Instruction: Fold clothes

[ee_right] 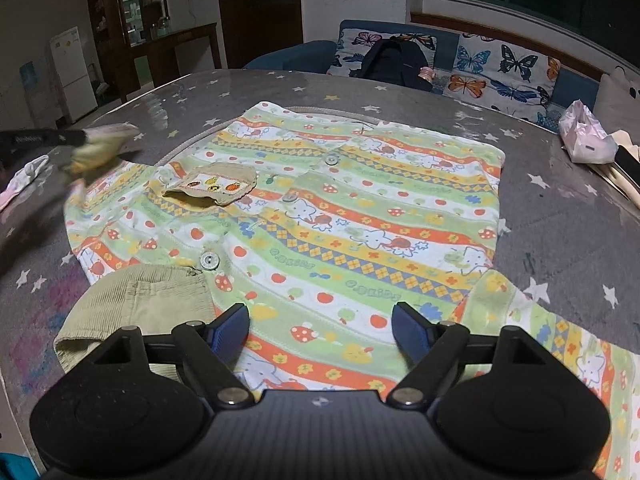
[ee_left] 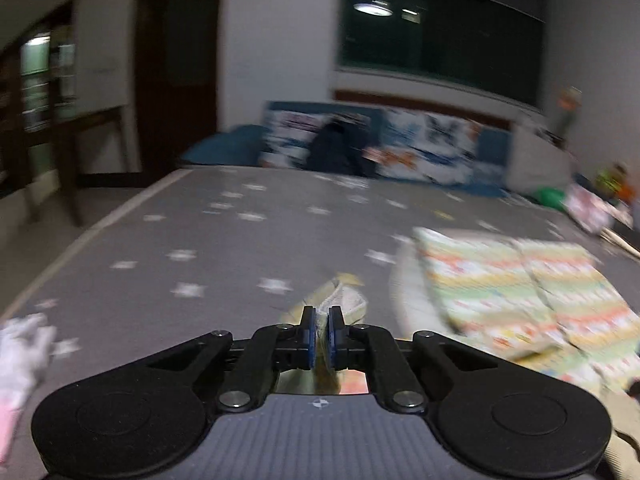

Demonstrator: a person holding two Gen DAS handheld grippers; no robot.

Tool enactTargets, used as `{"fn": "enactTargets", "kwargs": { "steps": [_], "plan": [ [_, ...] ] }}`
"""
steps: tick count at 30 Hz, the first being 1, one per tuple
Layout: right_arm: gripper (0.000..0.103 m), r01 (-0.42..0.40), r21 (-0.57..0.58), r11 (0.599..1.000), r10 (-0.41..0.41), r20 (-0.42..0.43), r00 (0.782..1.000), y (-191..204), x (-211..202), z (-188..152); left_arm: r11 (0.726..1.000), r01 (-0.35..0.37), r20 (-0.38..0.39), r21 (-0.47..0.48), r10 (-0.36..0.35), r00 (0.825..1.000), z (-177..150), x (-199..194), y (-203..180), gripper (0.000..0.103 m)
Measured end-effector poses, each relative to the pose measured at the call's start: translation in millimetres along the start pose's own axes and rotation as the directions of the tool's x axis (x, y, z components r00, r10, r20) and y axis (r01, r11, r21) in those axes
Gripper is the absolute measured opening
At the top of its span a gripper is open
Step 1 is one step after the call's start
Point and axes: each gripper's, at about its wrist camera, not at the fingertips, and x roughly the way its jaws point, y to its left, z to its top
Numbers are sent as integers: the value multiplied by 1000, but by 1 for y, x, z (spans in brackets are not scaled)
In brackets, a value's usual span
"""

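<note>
While the left tongs (ee_left: 321, 334) are pinched together on a bit of yellowish cuff fabric (ee_left: 340, 304), the right tongs (ee_right: 321, 330) are spread wide apart with nothing between the blue pads (ee_right: 230, 330), hovering just over the near edge of the shirt (ee_right: 320, 208).

So the shirt is a kid's button-up, striped in green, orange and yellow with little elephants and apples, lying mostly flat and face up on the grey star-print worktop (ee_right: 560, 220). It's got a tan chest pocket (ee_right: 212, 186) with fruit patches on it, and a row of round buttons (ee_right: 209, 260) runs down the middle. One sleeve (ee_right: 560, 344) trails off toward the lower right, flat on the worktop. The other sleeve end is the part the left tongs have, lifted up off the worktop on the far left of the right wrist view, pretty motion-blurred.

Some tan corduroy piece (ee_right: 140, 300) sits at the shirt's near left corner, right by the right tongs. Can't tell if it's attached to the shirt or separate. A small white and pink garment (ee_right: 24, 176) lies off at the left edge, and a pinkish plastic bag (ee_right: 584, 136) sits over on the far right. Behind the worktop is a sofa with butterfly cushions (ee_right: 508, 68).
</note>
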Motion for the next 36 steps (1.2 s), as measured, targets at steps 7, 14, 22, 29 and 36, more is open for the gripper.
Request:
{"fn": "enactTargets", "kwargs": {
  "steps": [7, 14, 22, 29, 36],
  "plan": [
    [84, 14, -25, 1000, -15, -6, 1000, 5, 2, 0, 977, -179, -68, -119, 172, 983, -15, 2, 61, 6],
    [84, 24, -40, 999, -25, -8, 1000, 8, 2, 3, 969, -210, -116, -128, 196, 974, -30, 11, 69, 7],
    [84, -14, -104, 995, 17, 28, 999, 34, -1, 8, 960, -257, -133, -107, 242, 961, -23, 18, 72, 23],
    [84, -10, -179, 984, 18, 41, 999, 50, -7, 1, 962, -251, -125, -106, 237, 963, -13, -2, 64, 24],
    [84, -23, -208, 978, 30, 28, 999, 54, -12, -12, 1000, -2, -108, -24, -1, 994, -7, -17, -13, 31]
  ]
}}
